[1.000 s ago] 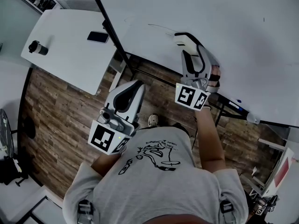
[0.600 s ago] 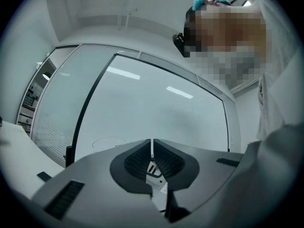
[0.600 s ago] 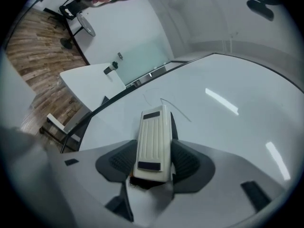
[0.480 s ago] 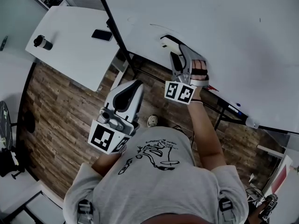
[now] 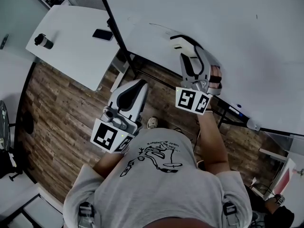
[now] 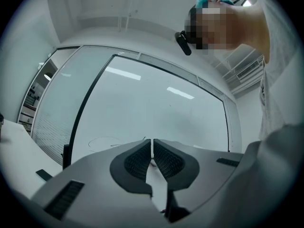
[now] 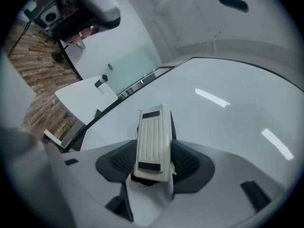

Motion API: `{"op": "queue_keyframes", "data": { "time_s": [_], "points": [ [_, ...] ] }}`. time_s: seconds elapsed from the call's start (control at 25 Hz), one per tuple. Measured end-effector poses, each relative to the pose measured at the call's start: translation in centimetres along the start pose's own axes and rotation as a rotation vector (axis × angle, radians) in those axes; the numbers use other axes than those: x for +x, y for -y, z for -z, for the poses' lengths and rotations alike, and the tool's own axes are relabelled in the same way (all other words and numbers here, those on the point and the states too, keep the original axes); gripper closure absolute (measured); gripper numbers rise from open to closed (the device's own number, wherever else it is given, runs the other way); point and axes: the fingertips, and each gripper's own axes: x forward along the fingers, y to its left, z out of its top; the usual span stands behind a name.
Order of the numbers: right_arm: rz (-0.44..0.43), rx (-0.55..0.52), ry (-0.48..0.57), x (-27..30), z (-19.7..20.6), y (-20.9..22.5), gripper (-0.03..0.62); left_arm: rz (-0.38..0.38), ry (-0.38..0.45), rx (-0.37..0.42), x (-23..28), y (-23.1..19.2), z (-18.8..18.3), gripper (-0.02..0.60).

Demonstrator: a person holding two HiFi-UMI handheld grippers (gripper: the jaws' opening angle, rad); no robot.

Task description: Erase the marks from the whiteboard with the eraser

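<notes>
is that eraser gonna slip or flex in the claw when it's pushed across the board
Probably stiff: the eraser has a ribbed, hard-looking shell, so little flex. The right claw grips only its near end, so it might pivot if pressed hard on the whiteboard.

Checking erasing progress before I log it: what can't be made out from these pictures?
- Wiping face of the eraser: right gripper view, hidden under its own cream back, so contact with the whiteboard is unclear.
- The marks: head view, faint and thin; any under the eraser are covered.
- The cup: head view, too small for detail.
</notes>
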Motion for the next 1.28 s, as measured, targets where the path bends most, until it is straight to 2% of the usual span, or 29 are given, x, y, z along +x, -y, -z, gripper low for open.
{"op": "queue_keyframes", "data": {
  "time_s": [0.16, 0.32, 0.44, 0.56, 0.72, 0.92, 1.28],
  "points": [
    [0.083, 0.067, 0.035, -1.9, -1.2, 5.2, 0.358, 0.007, 0.000, -0.001, 0.1, 0.1, 0.0, 0.548],
    [0.165, 0.090, 0.074, -3.1, -3.0, 9.8, 0.356, 0.013, 0.000, -0.007, 0.3, 0.0, 0.0, 0.548],
    [0.186, 0.119, 0.081, -3.1, -4.2, 11.9, 0.358, 0.018, 0.002, -0.007, 0.3, -0.2, -0.1, 0.548],
    [0.194, 0.137, 0.039, -2.3, -4.3, 12.6, 0.358, 0.016, 0.002, -0.006, 0.1, -0.7, 0.0, 0.548],
    [0.228, 0.124, 0.026, -1.7, -4.4, 12.7, 0.359, 0.012, -0.004, -0.010, -0.3, -1.3, 0.0, 0.548],
    [0.208, 0.119, 0.029, -2.1, -4.9, 11.8, 0.359, 0.009, 0.000, -0.001, -1.0, -0.4, -1.2, 0.548],
    [0.118, 0.070, 0.000, 3.9, -4.3, 4.0, 0.359, -0.035, -0.012, -0.005, -1.4, -4.8, -0.1, 0.548]
  ]
}}
